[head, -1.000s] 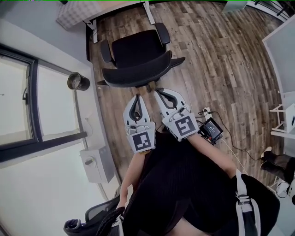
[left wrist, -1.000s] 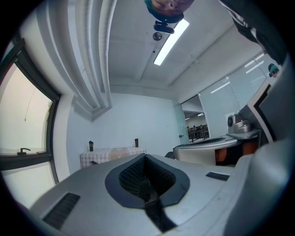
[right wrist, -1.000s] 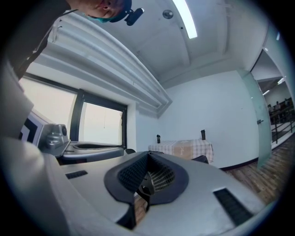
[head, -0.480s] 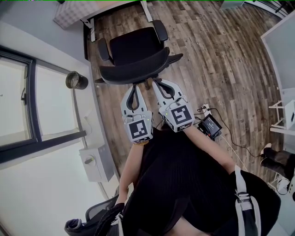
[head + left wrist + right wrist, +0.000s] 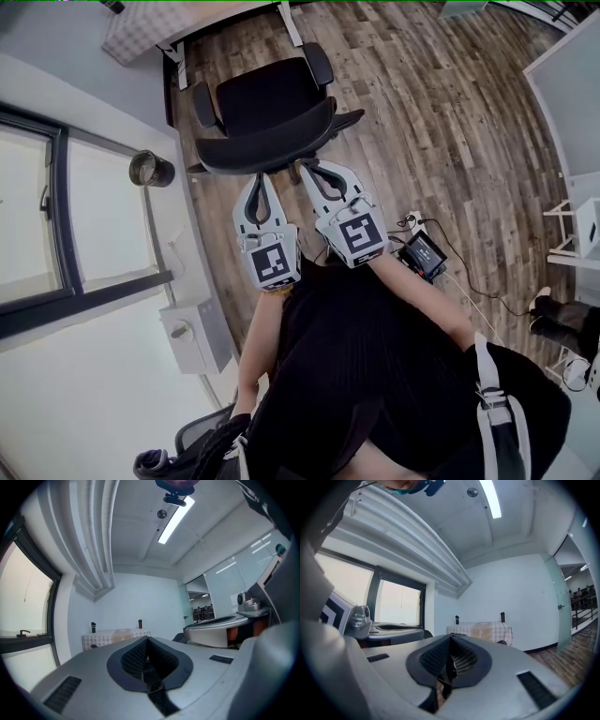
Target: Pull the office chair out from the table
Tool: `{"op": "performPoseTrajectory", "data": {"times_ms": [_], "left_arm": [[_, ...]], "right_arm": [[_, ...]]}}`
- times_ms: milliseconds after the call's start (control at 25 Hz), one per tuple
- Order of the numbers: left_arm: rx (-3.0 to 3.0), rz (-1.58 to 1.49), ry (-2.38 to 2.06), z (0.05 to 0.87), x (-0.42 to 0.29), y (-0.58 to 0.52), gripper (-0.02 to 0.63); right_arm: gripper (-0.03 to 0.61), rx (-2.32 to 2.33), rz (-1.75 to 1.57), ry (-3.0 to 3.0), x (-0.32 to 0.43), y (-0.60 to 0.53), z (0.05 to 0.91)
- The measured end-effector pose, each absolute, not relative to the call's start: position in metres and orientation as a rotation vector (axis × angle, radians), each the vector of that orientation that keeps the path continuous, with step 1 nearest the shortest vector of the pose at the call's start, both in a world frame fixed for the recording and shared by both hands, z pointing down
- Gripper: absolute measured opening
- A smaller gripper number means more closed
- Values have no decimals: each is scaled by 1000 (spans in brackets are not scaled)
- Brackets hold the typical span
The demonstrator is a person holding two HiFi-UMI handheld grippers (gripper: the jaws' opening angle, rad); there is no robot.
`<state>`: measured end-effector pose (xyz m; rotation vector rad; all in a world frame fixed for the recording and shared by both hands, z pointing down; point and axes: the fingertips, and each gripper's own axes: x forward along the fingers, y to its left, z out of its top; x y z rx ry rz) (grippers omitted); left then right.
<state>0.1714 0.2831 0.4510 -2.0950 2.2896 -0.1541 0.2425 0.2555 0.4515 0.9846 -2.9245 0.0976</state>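
The black office chair [image 5: 267, 103] stands with its seat toward the cloth-covered table [image 5: 150, 28] at the top of the head view, its backrest [image 5: 267, 150] toward me. Both grippers point level at the backrest. My left gripper [image 5: 260, 178] is shut and empty, its tip right at the backrest's near edge. My right gripper [image 5: 306, 169] is also shut and empty, its tip beside the backrest's right end. Whether either tip touches the chair I cannot tell. In the left gripper view the jaws [image 5: 147, 641] meet, and so do those in the right gripper view [image 5: 451, 639].
A round dark bin [image 5: 150, 169] sits by the window wall on the left, with a white box unit [image 5: 192, 333] nearer me. A small screen device with cables [image 5: 424, 255] lies on the wood floor to the right. A white rack [image 5: 577, 234] stands at the right edge.
Both grippers have moved forward toward the chair's backrest, and the gap to it has closed. Both stay shut. The chair keeps its place by the table.
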Motion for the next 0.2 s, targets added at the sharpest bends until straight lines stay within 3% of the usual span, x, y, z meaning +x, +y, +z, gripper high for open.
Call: {"op": "performPoseTrajectory", "data": {"times_ms": [200], "left_arm": [[-2067,-150,2290,443,168,283,-9]], "right_arm": [[2,977,56,-2950,241,254,441]]}}
